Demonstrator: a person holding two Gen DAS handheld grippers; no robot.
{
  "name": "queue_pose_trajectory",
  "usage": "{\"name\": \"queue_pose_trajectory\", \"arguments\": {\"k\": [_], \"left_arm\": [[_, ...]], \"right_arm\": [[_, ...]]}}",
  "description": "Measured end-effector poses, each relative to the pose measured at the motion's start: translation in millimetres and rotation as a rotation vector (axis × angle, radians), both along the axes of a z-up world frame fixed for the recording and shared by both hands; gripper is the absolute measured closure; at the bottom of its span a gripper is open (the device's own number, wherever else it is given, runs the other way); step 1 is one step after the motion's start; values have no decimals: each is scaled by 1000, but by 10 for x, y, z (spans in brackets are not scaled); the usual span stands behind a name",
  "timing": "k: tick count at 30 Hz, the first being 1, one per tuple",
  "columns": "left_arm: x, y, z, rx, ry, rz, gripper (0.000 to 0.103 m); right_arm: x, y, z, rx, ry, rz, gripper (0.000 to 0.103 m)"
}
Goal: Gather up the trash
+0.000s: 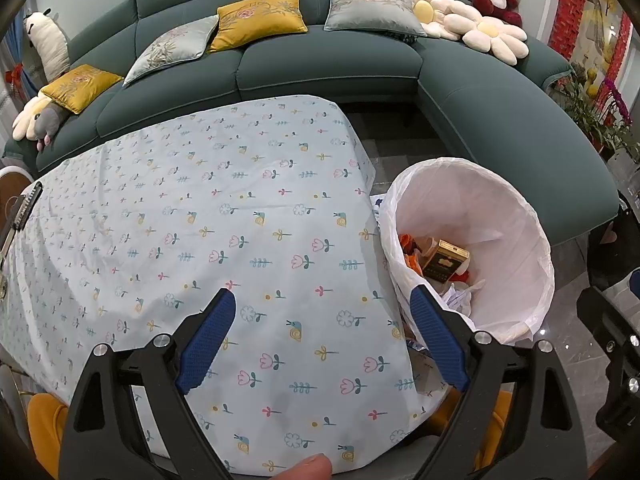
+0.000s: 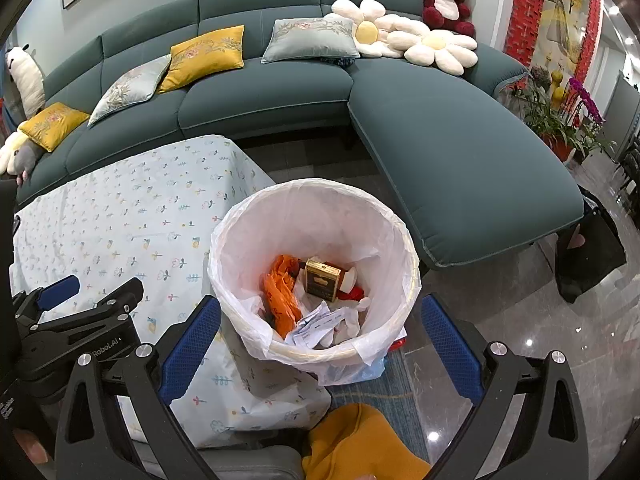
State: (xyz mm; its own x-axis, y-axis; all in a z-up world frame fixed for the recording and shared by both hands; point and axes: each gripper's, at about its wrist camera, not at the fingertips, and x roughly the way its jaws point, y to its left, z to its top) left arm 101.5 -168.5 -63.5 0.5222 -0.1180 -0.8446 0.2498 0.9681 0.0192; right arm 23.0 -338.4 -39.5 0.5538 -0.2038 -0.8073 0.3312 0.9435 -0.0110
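A trash bin lined with a white bag point(image 2: 392, 232) stands on the floor by the table's right edge; it also shows in the left wrist view point(image 1: 532, 248). Inside lie a gold-and-black carton point(image 2: 322, 280), orange plastic point(image 2: 280, 292) and crumpled paper point(image 2: 316, 324). My right gripper point(image 2: 320, 316) is open and empty, hovering over the bin. My left gripper point(image 1: 324, 304) is open and empty above the floral tablecloth point(image 1: 200, 220), near the table's right edge. The left gripper shows at the left of the right wrist view point(image 2: 96, 292).
A dark green sectional sofa point(image 2: 460, 160) with cushions and plush toys wraps behind the table and bin. A black bag point(image 2: 592, 252) sits on the glossy floor at right. Yellow cloth point(image 2: 360, 440) lies below the bin. Potted flowers point(image 2: 560, 116) stand far right.
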Motion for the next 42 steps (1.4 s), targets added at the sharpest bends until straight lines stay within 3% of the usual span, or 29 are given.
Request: {"name": "queue_pose_trajectory", "arguments": {"k": [42], "left_arm": [[-13,33,-39,9,13,22,18]], "right_arm": [[0,31,-87,1,14,9,7]]}}
